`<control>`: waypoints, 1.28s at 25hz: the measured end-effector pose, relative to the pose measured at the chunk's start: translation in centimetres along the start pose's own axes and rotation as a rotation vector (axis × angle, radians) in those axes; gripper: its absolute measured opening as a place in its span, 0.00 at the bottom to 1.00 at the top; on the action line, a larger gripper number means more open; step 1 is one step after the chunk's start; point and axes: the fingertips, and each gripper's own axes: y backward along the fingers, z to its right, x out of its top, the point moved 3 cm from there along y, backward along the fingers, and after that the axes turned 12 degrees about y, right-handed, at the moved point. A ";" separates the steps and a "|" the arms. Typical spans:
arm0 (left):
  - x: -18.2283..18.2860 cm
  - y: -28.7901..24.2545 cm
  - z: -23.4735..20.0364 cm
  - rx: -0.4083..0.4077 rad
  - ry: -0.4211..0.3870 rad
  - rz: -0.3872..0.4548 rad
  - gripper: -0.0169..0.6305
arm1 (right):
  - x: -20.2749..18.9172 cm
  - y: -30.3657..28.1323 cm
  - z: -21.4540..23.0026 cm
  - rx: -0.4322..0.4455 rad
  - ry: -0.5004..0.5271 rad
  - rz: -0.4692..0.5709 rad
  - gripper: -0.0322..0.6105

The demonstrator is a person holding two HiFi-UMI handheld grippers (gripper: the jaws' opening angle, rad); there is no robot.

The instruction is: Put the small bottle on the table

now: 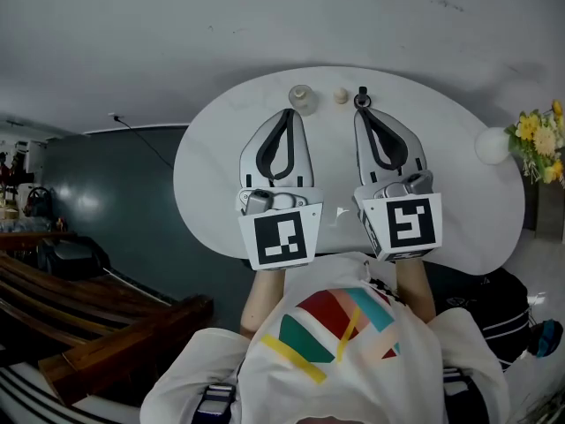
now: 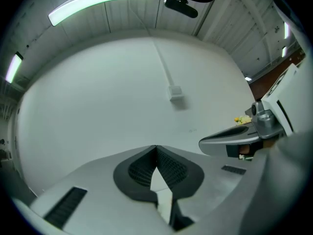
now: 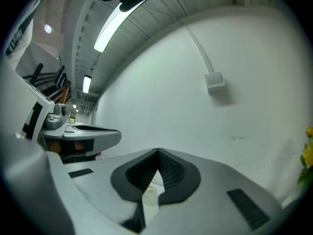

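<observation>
1. A white oval table [image 1: 212, 166] lies under the left claw [image 1: 291, 111] and the right claw [image 1: 363, 106]. Dark floor [image 1: 115, 175] spreads out to the left of the left claw, and a wooden bench [image 1: 106, 334] stands further that way. A plain white wall [image 3: 161, 97] faces the claw tips. It carries a small box [image 3: 214, 81] on a thin duct, under a slatted ceiling [image 3: 146, 28] with a strip light [image 2: 102, 1].
2. The tabletop is smooth and matt. The claws are pale grey shells with black ribbed pads. Yellow flowers [image 1: 540, 144] stand well to the right of the right claw.
3. The small bottle [image 1: 341, 95] is pale, stubby and capped. It stands on the table just left of the right claw's tip, upright, with its long axis vertical and its cap up. A larger clear bottle [image 1: 302, 98] stands just beyond the left claw's tip.
4. The left claw is closed, its tips meeting on nothing. The right claw is closed too, and the small bottle shows through the gap below its pads, standing free.
</observation>
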 end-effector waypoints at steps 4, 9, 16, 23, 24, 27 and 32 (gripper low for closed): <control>0.1 0.3 0.4 -0.010 0.003 -0.001 0.05 | 0.5 0.4 -0.3 0.005 0.041 0.011 0.07; 0.2 0.8 0.3 -0.009 0.008 0.006 0.05 | 1.0 0.8 -0.5 0.006 0.065 0.024 0.07; 0.6 1.5 -0.1 0.006 0.016 0.021 0.05 | 1.7 1.4 -0.9 0.012 0.100 0.053 0.07; 0.8 1.8 0.0 0.006 0.023 0.028 0.05 | 2.0 1.7 -1.1 0.026 0.105 0.063 0.07; 0.8 1.9 0.1 0.005 0.023 0.029 0.05 | 2.0 1.7 -1.2 0.027 0.105 0.062 0.07; 0.8 2.1 0.1 0.005 0.020 0.028 0.05 | 2.0 1.8 -1.3 0.030 0.101 0.062 0.07; 0.5 2.5 -0.2 0.016 0.008 0.007 0.05 | 1.9 1.9 -1.3 0.031 0.099 0.062 0.07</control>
